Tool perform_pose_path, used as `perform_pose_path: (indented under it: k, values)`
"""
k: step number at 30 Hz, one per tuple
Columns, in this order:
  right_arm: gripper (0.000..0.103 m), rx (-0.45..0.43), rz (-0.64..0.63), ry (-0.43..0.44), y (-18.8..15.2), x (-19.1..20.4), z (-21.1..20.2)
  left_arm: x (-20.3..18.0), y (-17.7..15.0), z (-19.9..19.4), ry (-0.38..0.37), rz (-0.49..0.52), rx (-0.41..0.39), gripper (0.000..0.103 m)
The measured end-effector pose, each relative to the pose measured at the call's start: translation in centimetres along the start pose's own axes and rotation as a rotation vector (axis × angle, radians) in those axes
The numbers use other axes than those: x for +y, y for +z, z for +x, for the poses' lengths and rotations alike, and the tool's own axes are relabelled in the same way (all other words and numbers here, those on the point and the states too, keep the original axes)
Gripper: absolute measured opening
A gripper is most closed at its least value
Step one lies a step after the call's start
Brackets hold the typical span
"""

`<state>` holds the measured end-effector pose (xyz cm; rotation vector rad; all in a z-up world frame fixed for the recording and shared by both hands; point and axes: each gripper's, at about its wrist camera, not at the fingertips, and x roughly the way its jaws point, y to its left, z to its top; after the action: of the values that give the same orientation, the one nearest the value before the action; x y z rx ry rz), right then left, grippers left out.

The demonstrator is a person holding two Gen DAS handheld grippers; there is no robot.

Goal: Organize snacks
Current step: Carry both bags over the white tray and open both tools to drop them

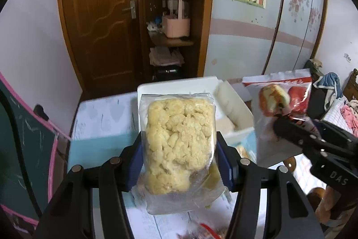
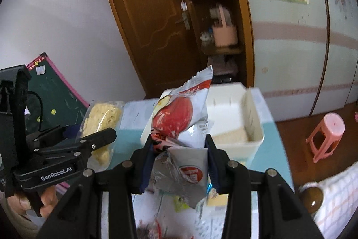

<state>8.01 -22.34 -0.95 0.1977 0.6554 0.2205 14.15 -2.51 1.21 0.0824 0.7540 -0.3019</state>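
You've got both hands loaded right now. Your left gripper [image 1: 179,162] has its jaws clamped on the clear plastic pack of pale yellow puffed snack [image 1: 179,140], held up in the air in front of the white rectangular plastic bin [image 1: 176,84], which sits toward the far edge of the light blue table [image 1: 98,118]. Your right gripper [image 2: 179,162] is squeezed shut on the red-and-white foil snack bag with the apple picture [image 2: 179,124], also lifted, just short of the bin's near wall. Looks to me like the carry-to-bin step. The bin already has some pale stuff in its right end, so next I'd bring each pack over the rim, drop low, then let go one at a time so nothing bounces out.
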Motion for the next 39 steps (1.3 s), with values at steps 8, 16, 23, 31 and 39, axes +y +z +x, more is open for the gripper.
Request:
perform_pose_path:
  k: [8,16,23,31,39]
  values:
    - [0.042,-0.091,-0.035,-0.043,4.9,-0.4,0.9,-0.4,5.5,2.0,0.028,0.039,-0.038,0.057]
    - [0.043,-0.077,0.032,-0.078,8.1,-2.3,5.9,-0.3,9.4,7.3,0.037,0.032,-0.014,0.057]
    - [0.046,-0.024,0.021,-0.161,9.1,-3.6,10.8,-0.1,9.9,13.0,0.020,0.010,0.053,0.068]
    - [0.057,0.052,0.057,-0.166,8.5,-4.6,12.8,0.3,9.4,14.8,0.072,-0.007,0.088,0.096]
    - [0.058,0.063,0.031,-0.176,8.2,-3.4,11.4,-0.1,8.1,12.5,0.087,0.022,0.078,0.096]
